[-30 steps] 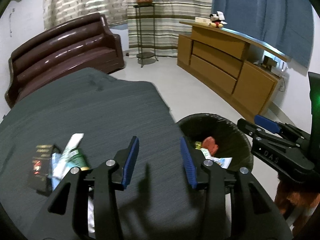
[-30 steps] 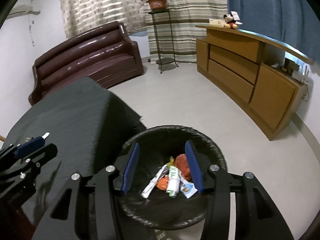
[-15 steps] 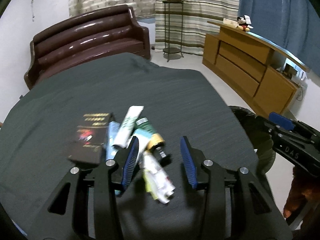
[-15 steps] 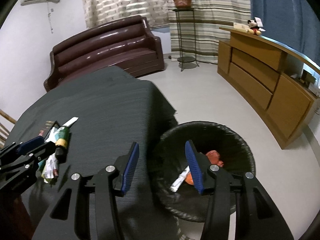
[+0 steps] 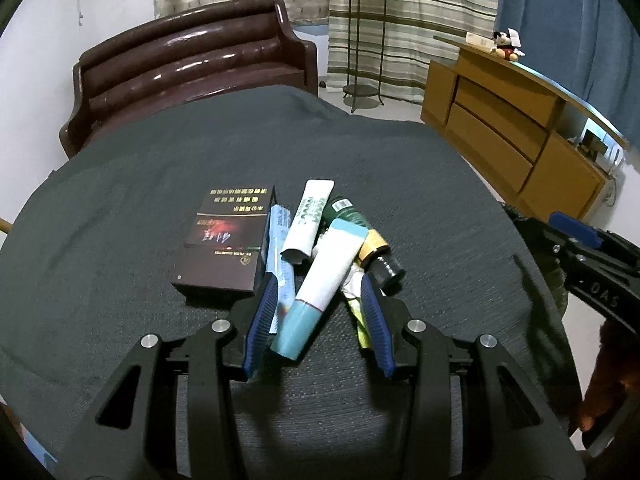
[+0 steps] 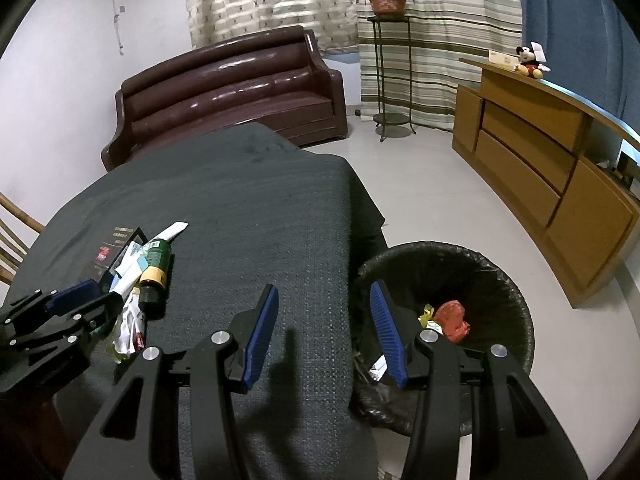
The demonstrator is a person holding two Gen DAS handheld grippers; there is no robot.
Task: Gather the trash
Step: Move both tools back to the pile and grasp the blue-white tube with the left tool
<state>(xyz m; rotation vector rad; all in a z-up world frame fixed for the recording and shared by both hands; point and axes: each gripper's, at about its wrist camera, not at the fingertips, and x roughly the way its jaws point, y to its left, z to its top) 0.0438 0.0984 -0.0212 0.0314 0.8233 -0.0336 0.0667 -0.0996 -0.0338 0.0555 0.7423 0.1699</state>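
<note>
You are partway through: the black-lined bin (image 6: 448, 316) on the floor beside the bench (image 5: 360, 160) already holds some rubbish, a red crumpled piece (image 6: 452, 316) and a few scraps, while a whole heap still waits on the dark cloth. That heap is a dark flat box (image 5: 228, 244), a white tube with green print (image 5: 310, 216), a pale blue tube (image 5: 320, 284), a green bottle with a yellow band (image 5: 360, 232), a thin blue sachet (image 5: 280, 248) and a crumpled wrapper (image 6: 128, 324), all lying across or against one another. Your left gripper (image 5: 318, 320) hangs over the near end of the heap with its jaws apart, the pale blue tube lying between them but not pinched. Your right gripper (image 6: 324, 328) sits over the bench edge next to the bin, jaws apart and empty. My guess is the pale blue tube goes next. The bench is draped in grey-black woven cloth; beyond it stand a brown leather sofa (image 5: 188, 68), a plant stand (image 5: 364, 40) before striped curtains, and a wooden counter (image 5: 512, 128) with a soft toy (image 5: 506, 44).
</note>
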